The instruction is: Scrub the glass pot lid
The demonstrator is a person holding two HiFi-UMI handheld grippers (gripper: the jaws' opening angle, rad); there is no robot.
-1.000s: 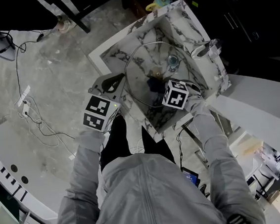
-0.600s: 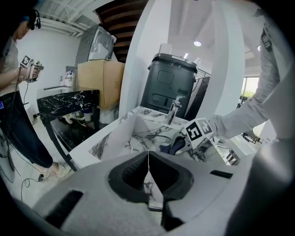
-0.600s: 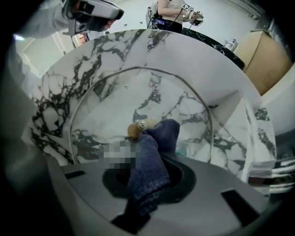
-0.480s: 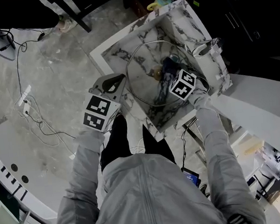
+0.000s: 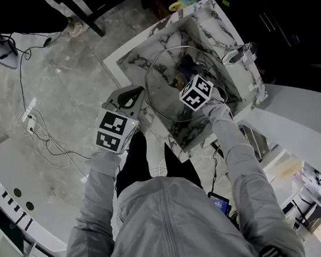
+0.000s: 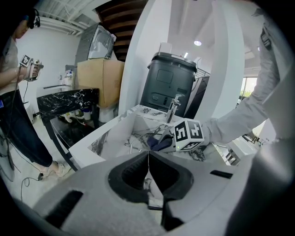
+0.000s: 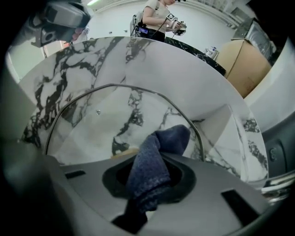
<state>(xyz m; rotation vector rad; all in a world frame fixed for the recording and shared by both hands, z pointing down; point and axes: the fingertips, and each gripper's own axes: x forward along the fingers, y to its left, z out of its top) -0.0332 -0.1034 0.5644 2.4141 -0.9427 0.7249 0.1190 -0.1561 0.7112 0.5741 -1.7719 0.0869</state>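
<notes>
Standing tilted in marble sink (image 5: 133, 62): clear, metal-rimmed lid (image 5: 163, 96).

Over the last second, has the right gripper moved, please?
Yes. The right gripper moved up the head view across the glass pot lid, away from the marble sink's near rim.

Lower edge of glass pot lid (image 7: 106, 120) hidden behind right gripper (image 7: 150, 182); cloth (image 7: 154, 152) tail buried between jaws.

Staged test studio, not a home. White marble-veined sink box (image 5: 221, 27) stands alone on grey floor (image 5: 68, 66). Loose cables (image 5: 42, 140) and white power strip (image 5: 27, 119) left. Brown cardboard box (image 6: 99, 80) and second person (image 6: 9, 60) far left.
</notes>
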